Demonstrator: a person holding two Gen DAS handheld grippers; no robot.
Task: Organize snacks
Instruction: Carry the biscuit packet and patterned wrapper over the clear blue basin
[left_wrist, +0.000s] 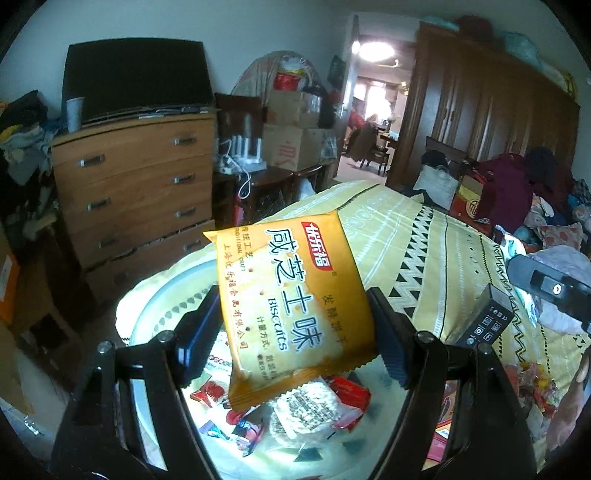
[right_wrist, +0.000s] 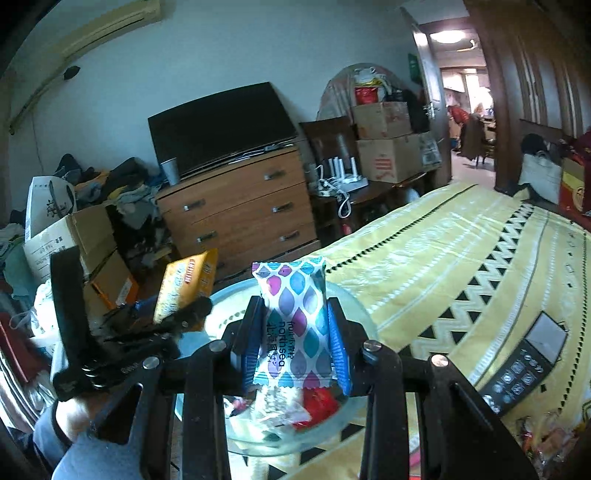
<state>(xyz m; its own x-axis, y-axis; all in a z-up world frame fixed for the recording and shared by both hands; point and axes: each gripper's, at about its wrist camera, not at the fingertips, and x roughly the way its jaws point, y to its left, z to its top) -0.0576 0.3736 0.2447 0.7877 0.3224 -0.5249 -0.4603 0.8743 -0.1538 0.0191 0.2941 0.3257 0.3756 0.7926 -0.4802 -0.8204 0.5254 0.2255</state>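
Observation:
An orange biscuit packet (left_wrist: 291, 306) stands upright between the blue pads of my left gripper (left_wrist: 295, 326), which is shut on it. It hangs above a clear glass bowl (left_wrist: 147, 306) that holds several small snacks, among them a white cracker pack (left_wrist: 306, 413) and red wrappers (left_wrist: 351, 398). My right gripper (right_wrist: 295, 338) is shut on a white packet with teal and purple drops (right_wrist: 291, 295), held over the same bowl (right_wrist: 354, 306). In the right wrist view the left gripper (right_wrist: 177, 314) and its orange packet (right_wrist: 184, 284) are to the left.
The bowl sits at the corner of a bed with a yellow patterned cover (right_wrist: 461, 258). A black remote (right_wrist: 517, 373) lies on it, and loose wrappers (left_wrist: 532, 380) lie at the right. A wooden dresser (left_wrist: 136, 192) with a TV and cardboard boxes (right_wrist: 92, 251) stand beyond the bed.

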